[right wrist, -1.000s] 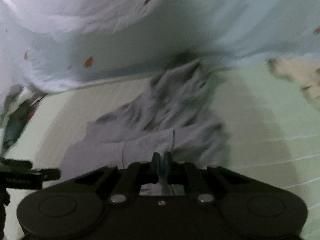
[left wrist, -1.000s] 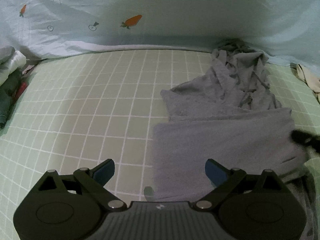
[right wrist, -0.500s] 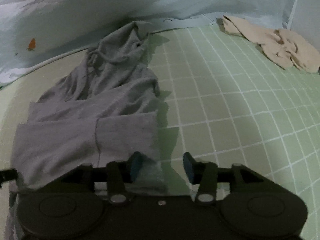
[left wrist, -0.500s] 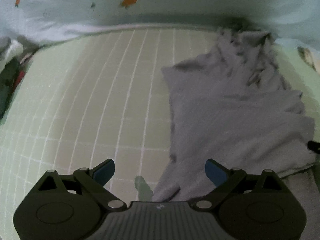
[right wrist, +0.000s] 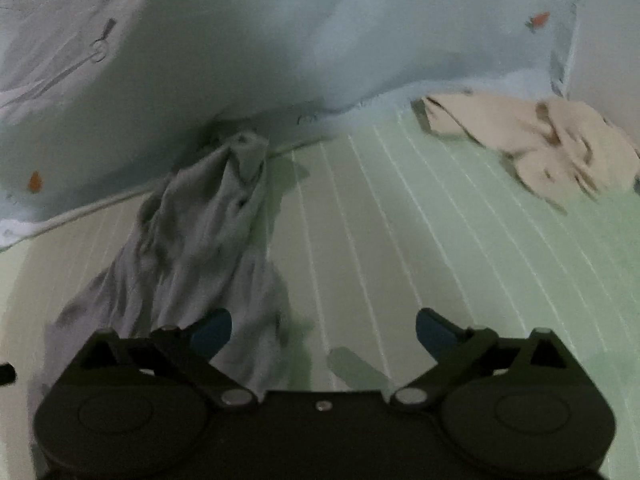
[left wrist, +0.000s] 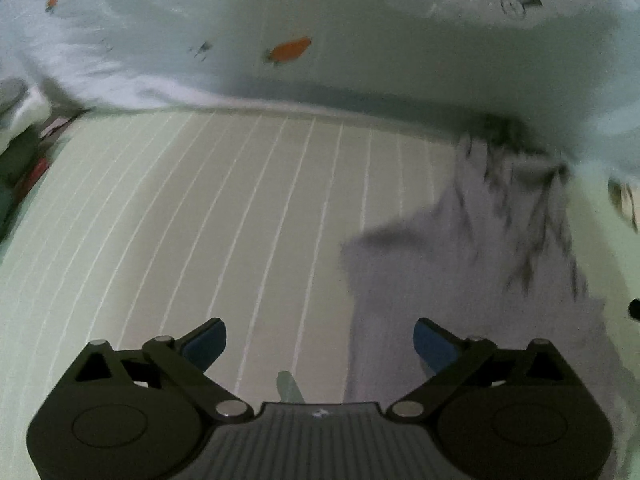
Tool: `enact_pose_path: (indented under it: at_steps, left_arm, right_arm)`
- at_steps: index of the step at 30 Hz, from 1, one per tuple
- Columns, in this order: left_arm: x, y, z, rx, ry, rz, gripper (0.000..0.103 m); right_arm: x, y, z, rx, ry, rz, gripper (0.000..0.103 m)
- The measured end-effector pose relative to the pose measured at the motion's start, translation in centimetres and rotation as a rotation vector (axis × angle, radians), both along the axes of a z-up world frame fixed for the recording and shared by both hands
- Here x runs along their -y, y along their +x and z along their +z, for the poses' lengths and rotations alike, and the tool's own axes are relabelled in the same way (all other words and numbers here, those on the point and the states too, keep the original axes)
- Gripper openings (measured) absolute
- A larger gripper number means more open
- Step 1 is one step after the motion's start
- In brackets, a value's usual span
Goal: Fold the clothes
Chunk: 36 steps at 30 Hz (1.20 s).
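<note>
My right gripper (right wrist: 323, 330) is opening, empty; left gripper (left wrist: 320, 340) wide, empty; grey garment (right wrist: 192, 248) beside my left finger; next, regrip an edge.

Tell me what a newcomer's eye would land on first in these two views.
First, the crumpled grey garment lying on the green checked sheet, left of the right gripper, whose jaws are opening with nothing between them. Next, the beige garment bunched at the far right, and the pale blue carrot-print bedding along the back.
</note>
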<state>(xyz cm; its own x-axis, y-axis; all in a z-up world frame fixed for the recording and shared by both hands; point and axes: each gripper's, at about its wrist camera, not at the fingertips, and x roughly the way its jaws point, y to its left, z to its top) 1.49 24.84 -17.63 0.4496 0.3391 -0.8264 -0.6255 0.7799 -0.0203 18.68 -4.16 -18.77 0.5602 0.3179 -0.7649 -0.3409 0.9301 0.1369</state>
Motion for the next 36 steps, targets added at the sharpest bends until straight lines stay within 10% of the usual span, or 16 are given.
enact_pose_path:
  at_steps: [18, 29, 36]
  left_arm:
    - [-4.2, 22.2, -6.3, 0.013, -0.064, -0.128, 0.099]
    - [-0.9, 21.7, -7.4, -0.193, 0.439, -0.223, 0.103]
    - [-1.1, 15.9, -3.9, -0.131, 0.454, -0.037, 0.103]
  right_arm:
    - [-8.9, 14.0, -5.5, -0.017, -0.021, 0.036, 0.1]
    - [-8.1, 12.7, -5.1, 0.093, -0.312, 0.015, 0.1]
    - [-4.8, 8.3, -2.4, 0.234, -0.387, -0.027, 0.1]
